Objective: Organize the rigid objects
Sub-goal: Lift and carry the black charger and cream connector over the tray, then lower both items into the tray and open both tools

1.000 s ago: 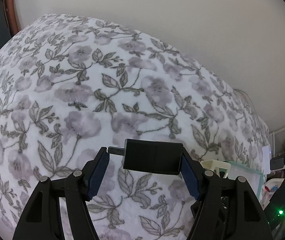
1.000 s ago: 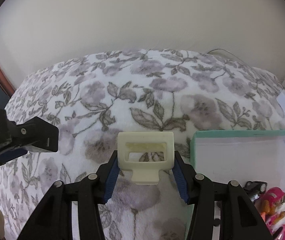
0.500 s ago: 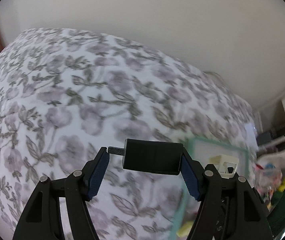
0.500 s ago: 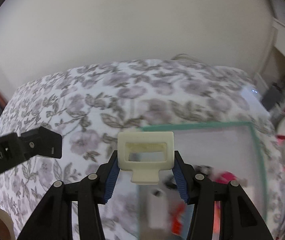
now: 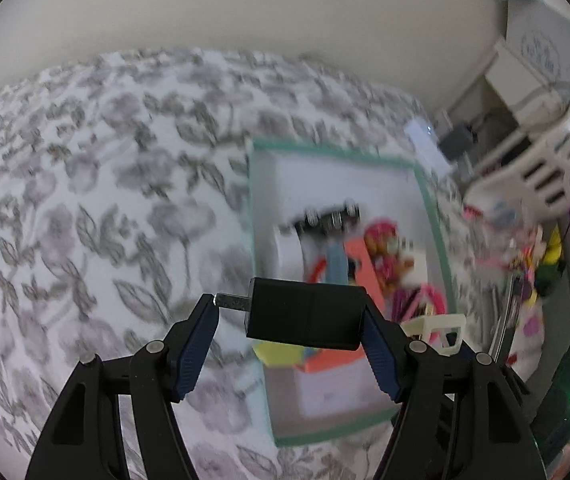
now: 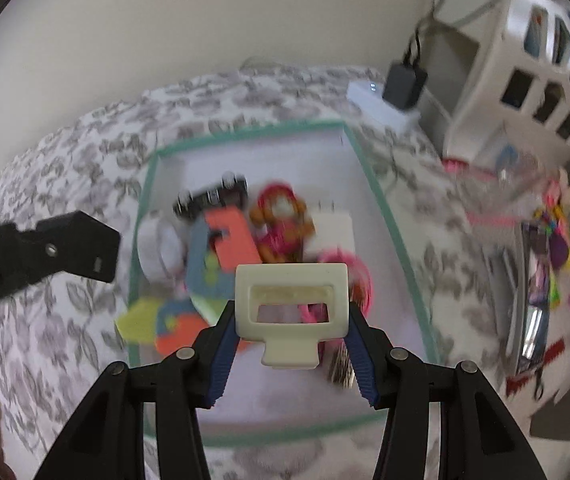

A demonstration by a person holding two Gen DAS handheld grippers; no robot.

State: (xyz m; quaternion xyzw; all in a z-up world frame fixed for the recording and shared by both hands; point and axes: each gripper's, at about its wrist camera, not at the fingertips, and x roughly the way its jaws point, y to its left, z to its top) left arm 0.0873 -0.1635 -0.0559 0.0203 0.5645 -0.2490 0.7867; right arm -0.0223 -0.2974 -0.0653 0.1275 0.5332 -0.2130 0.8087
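My left gripper (image 5: 291,320) is shut on a black block with a short metal shaft (image 5: 307,314), held end to end between the blue pads above the left edge of a white bin with a green rim (image 5: 429,208). My right gripper (image 6: 291,320) is shut on a cream plastic frame piece (image 6: 291,300), hanging over the same bin (image 6: 377,200). The bin holds several toys: a black toy car (image 6: 211,196), an orange and pink figure (image 6: 283,220), foam shapes (image 6: 229,244) and a white plug (image 6: 331,228). The cream piece (image 5: 439,326) also shows in the left wrist view.
The bin sits on a bed with a flowered cover (image 5: 85,200). A white shelf unit (image 6: 533,60), a black adapter (image 6: 403,82) and a heap of bright toys (image 6: 557,232) stand right of the bed. The left gripper's black body (image 6: 41,252) reaches in from the left.
Both grippers have swept to the right over the bed, each still holding its part. The bin has come from the right edge into the middle of both views, now below them.
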